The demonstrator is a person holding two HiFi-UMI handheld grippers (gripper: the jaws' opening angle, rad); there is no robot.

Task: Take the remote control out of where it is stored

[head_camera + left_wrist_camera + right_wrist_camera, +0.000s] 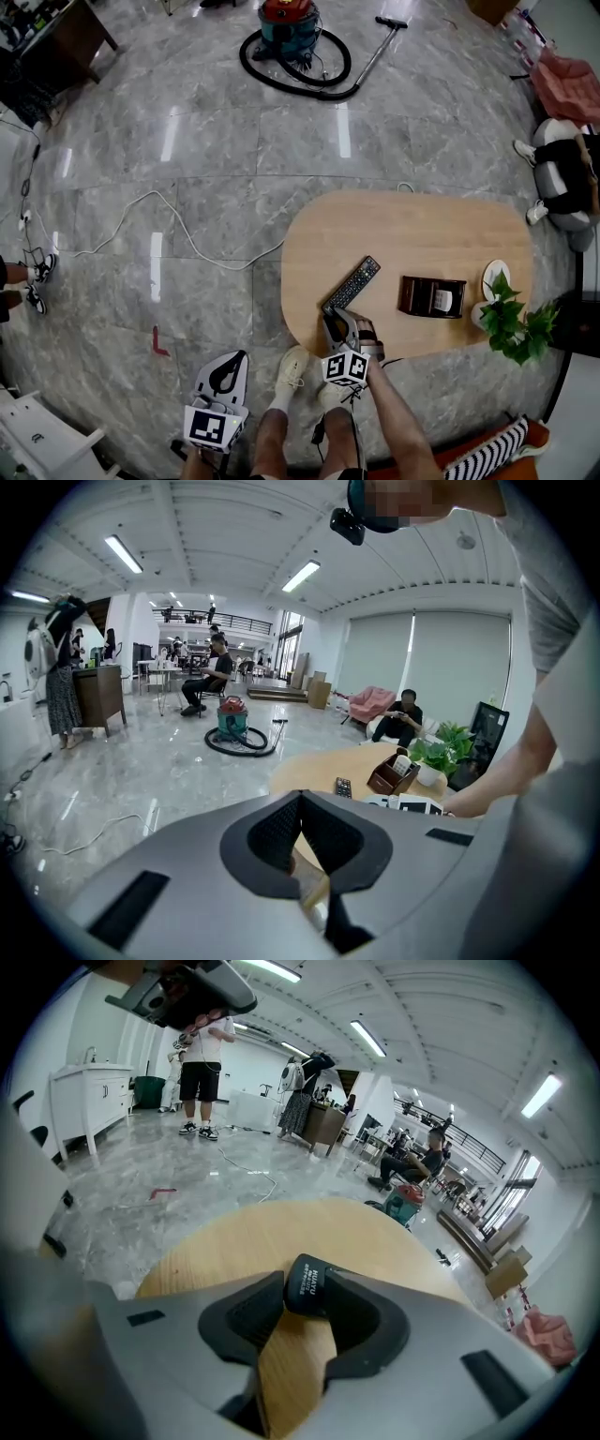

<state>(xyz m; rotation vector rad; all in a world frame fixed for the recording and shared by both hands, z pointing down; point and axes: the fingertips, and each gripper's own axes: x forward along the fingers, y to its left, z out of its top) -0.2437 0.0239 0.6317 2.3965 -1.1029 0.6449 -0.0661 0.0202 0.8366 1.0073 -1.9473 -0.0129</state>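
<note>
Remote control [354, 280]: lower centre, on the bench [412, 225], apart from its holder [430, 296]. Right tongs [334, 319] pinch its near end, probably to carry it. Left tongs [225, 373], pressed together and empty, hang unneeded at lower left.

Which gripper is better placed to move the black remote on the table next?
Right. The right gripper is shut on the near end of the remote on the table; the left gripper is shut on nothing, off the table's edge.
</note>
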